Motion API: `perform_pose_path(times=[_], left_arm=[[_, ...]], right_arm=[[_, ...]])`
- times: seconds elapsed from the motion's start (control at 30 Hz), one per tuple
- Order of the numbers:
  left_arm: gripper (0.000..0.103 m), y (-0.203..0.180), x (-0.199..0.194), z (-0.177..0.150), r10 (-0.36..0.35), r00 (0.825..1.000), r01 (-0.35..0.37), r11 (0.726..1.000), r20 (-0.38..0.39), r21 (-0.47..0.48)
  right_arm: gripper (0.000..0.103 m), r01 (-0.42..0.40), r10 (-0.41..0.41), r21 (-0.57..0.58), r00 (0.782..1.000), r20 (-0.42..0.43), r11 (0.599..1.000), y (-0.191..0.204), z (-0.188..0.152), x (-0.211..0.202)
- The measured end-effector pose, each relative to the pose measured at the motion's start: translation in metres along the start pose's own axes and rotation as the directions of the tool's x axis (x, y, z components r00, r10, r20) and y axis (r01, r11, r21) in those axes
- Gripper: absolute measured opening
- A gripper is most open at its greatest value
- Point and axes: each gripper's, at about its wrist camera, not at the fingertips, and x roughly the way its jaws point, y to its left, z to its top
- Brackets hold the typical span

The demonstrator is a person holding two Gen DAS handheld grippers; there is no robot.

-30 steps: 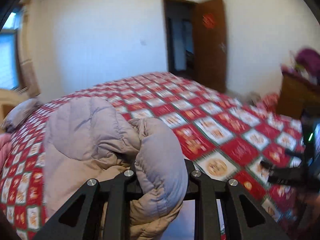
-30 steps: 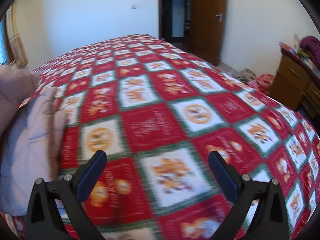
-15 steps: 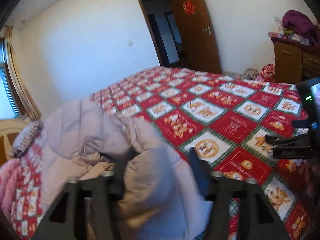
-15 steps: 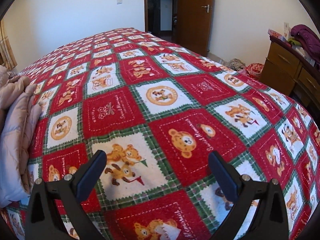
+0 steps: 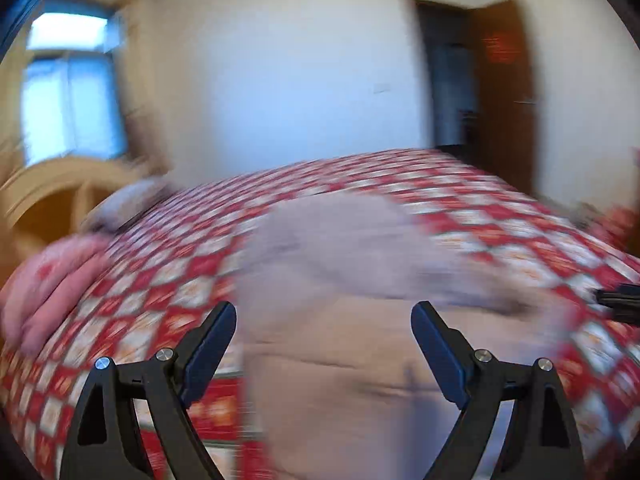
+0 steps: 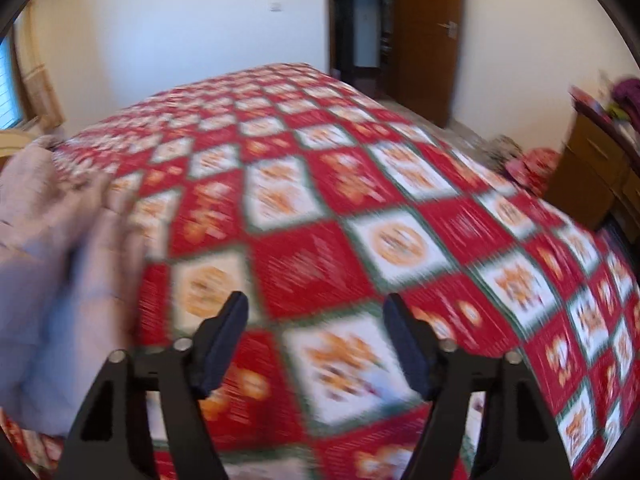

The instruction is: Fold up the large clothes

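A pale lilac padded coat (image 5: 352,280) lies bunched on the bed's red, white and green patchwork quilt (image 5: 168,272). My left gripper (image 5: 324,320) hovers over the coat's near part, its jaws opening, and the pads are clear of the fabric. In the right wrist view the same coat (image 6: 52,264) fills the left edge. My right gripper (image 6: 316,312) hangs above bare quilt (image 6: 360,200), its jaws closing with nothing between them. Both views are blurred by motion.
A pink padded bundle (image 5: 48,280) sits at the bed's left, near a wooden headboard (image 5: 60,188) and a window (image 5: 68,92). An open brown door (image 6: 424,40) is behind the bed. A wooden dresser (image 6: 596,168) stands at the right.
My left gripper let go of the coat's sleeve, its jaws spread wide, and it swung so the coat now lies ahead. My right gripper's jaws narrowed and it rose a little.
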Motion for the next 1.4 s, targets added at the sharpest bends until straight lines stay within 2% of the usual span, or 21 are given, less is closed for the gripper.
perform_pose_path(times=[0.07,0.13,0.23,0.33,0.37,0.43,0.5,0.57,0.63,0.7,0.73,0.8,0.97,1.13,1.4], left_arm=[[0.09,0.035,0.03,0.003,0.08,0.996,-0.083,0.993,-0.041,-0.079],[0.09,0.057,0.059,0.004,0.115,0.989,-0.125,0.984,-0.088,-0.124],[0.09,0.072,0.108,0.01,0.186,0.968,-0.209,0.969,-0.169,-0.134],[0.09,0.071,0.137,0.011,0.122,0.975,-0.16,0.966,-0.188,-0.201],[0.09,0.064,0.142,0.011,0.106,0.978,-0.143,0.967,-0.178,-0.209],[0.09,0.046,0.143,0.012,0.063,0.985,-0.091,0.981,-0.159,-0.174],[0.09,0.016,0.131,0.01,0.028,0.995,-0.038,0.995,-0.096,-0.096],[0.09,-0.008,0.123,0.006,0.01,0.999,-0.01,1.0,-0.051,-0.006],[0.09,-0.024,0.122,0.004,0.014,0.999,-0.013,0.999,-0.03,0.035],[0.091,-0.03,0.126,0.004,-0.023,0.999,0.023,1.0,-0.044,0.012],[0.092,-0.031,0.131,0.003,-0.062,0.996,0.06,0.998,-0.059,-0.024],[0.097,-0.038,0.136,0.001,-0.092,0.992,0.088,0.995,-0.08,-0.054],[0.1,-0.061,0.145,-0.003,-0.078,0.991,0.078,0.997,-0.104,-0.001],[0.102,-0.065,0.152,-0.011,-0.079,0.992,0.078,0.997,-0.102,-0.007],[0.102,-0.069,0.162,-0.018,-0.099,0.986,0.098,0.995,-0.132,-0.009]], right_arm=[[0.065,-0.041,0.042,-0.034,0.999,0.019,0.999,0.029,0.019,-0.009],[0.065,-0.076,0.078,-0.062,0.996,0.032,0.995,0.059,0.039,-0.018],[0.065,-0.087,0.094,-0.127,0.994,0.049,0.988,0.116,0.07,-0.029],[0.064,-0.107,0.113,-0.163,0.993,0.026,0.981,0.165,0.089,-0.03],[0.06,-0.124,0.129,-0.171,0.992,0.015,0.977,0.182,0.094,-0.029],[0.055,-0.141,0.147,-0.182,0.989,0.018,0.973,0.208,0.1,-0.026],[0.05,-0.145,0.154,-0.179,0.987,0.039,0.973,0.223,0.104,-0.014],[0.044,-0.155,0.161,-0.136,0.986,0.036,0.978,0.219,0.102,0.004],[0.043,-0.126,0.127,-0.105,0.992,0.009,0.987,0.207,0.091,0.029],[0.043,-0.112,0.111,-0.072,0.994,-0.02,0.991,0.188,0.076,0.052],[0.042,-0.114,0.113,-0.056,0.993,-0.025,0.992,0.182,0.071,0.057],[0.042,-0.112,0.112,-0.022,0.994,-0.018,0.993,0.164,0.059,0.069],[0.041,-0.113,0.113,0.004,0.993,-0.022,0.994,0.143,0.049,0.085],[0.041,-0.142,0.143,0.023,0.989,-0.034,0.99,0.133,0.042,0.098],[0.041,-0.146,0.147,0.021,0.988,-0.045,0.989,0.129,0.032,0.111]])
